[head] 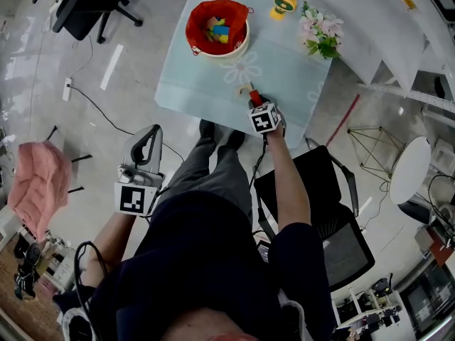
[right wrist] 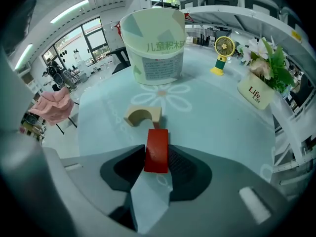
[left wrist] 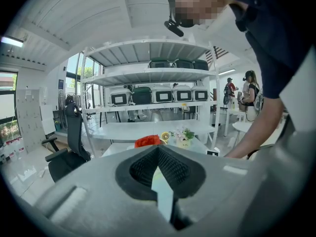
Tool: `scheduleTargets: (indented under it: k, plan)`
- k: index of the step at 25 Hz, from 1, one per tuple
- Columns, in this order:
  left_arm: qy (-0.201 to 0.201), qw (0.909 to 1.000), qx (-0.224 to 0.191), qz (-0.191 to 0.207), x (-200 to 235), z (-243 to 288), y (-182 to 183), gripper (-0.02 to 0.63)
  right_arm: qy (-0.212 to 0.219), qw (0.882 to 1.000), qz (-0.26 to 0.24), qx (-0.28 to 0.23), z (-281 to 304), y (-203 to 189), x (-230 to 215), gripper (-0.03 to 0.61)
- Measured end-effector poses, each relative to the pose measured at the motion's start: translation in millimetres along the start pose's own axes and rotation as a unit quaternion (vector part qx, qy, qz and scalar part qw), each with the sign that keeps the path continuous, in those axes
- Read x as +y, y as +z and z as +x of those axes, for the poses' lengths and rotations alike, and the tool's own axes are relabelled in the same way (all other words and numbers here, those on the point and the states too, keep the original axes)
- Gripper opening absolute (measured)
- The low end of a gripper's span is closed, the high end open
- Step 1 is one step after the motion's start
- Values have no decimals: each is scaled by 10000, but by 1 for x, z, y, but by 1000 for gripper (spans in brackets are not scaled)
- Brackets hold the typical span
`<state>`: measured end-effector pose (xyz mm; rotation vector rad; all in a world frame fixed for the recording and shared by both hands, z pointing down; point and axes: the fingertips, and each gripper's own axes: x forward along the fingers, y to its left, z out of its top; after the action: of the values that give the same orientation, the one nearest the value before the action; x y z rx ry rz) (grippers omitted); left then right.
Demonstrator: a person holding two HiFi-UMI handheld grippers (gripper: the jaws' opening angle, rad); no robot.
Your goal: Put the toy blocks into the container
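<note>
My right gripper (head: 254,99) (right wrist: 156,156) points down at the near edge of the pale blue table (head: 284,69) and is shut on a red block (right wrist: 156,151), which stands upright between its pads. Just beyond it a beige arch block (right wrist: 142,115) (head: 245,88) lies on the table. The container (head: 193,35) (right wrist: 153,48) stands at the far side of the table, with several coloured blocks inside its red lining. My left gripper (head: 146,142) (left wrist: 158,149) hangs low at the left, away from the table, shut and holding nothing.
A yellow toy fan (head: 284,5) (right wrist: 223,48) and a flower pot (head: 320,34) (right wrist: 259,83) stand at the far right of the table. A black chair (head: 334,212) is at my right, an office chair (head: 85,2) at the far left, and a pink cloth (head: 39,183) to the left.
</note>
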<state>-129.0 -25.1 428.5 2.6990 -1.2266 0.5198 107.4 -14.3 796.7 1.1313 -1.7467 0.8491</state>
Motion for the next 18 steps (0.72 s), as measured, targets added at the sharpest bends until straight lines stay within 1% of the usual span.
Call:
scheduleTargets:
  k: [5,11,14,18]
  plan:
    - [-8,10000,-1,-3,-1,2,0,3,0,10000,7,62,1,0,0,133]
    - [-19,10000,-29,-6,-1,2,1,3,-185,9998,2,-98,-12,6,-7,130]
    - [-45,10000,-42,-20,-2,3,2,3,-303,9992,4,-275,-31,18,-13,130]
    - [-71,9999,-139,-60,-4,5,5,3,-440,9974,-100,-567,-67,44,-18,130]
